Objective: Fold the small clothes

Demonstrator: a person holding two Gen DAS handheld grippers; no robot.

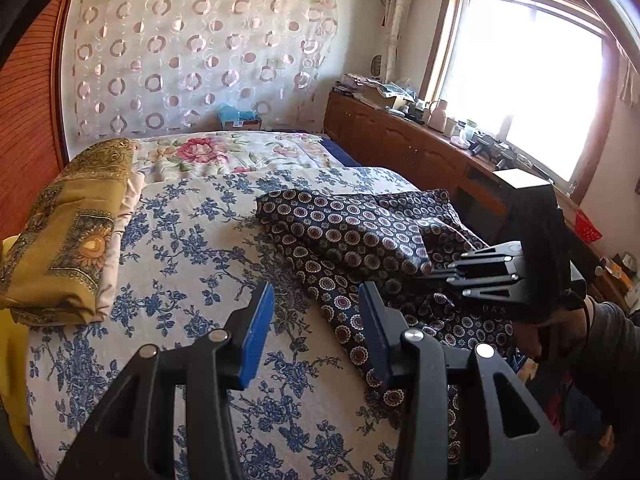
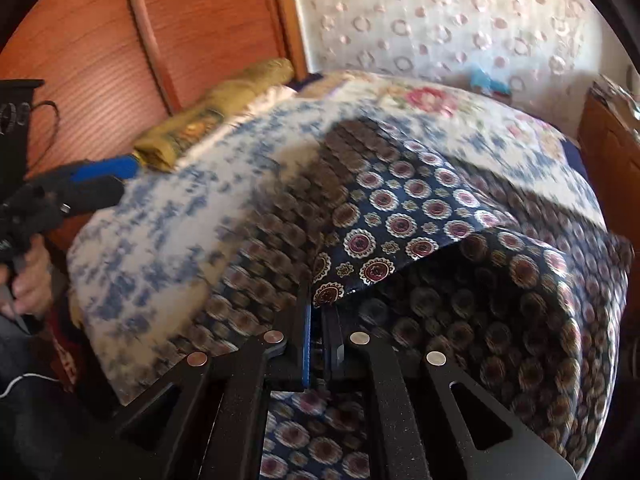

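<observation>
A dark navy garment with round floral medallions (image 1: 360,236) lies rumpled on the bed, right of centre. My left gripper (image 1: 316,328) is open and empty, hovering over the garment's near left edge. My right gripper (image 2: 322,320) is shut on a fold of the garment (image 2: 400,216) and lifts it, so the cloth arches up off the bed. The right gripper also shows in the left wrist view (image 1: 492,276) at the garment's right side. The left gripper shows in the right wrist view (image 2: 100,180), open, at far left.
The bed has a white sheet with blue flowers (image 1: 192,248). A folded mustard-yellow cloth (image 1: 68,232) lies at its left edge by a wooden headboard (image 1: 28,132). A low wooden cabinet (image 1: 400,140) cluttered with items runs under the window on the right.
</observation>
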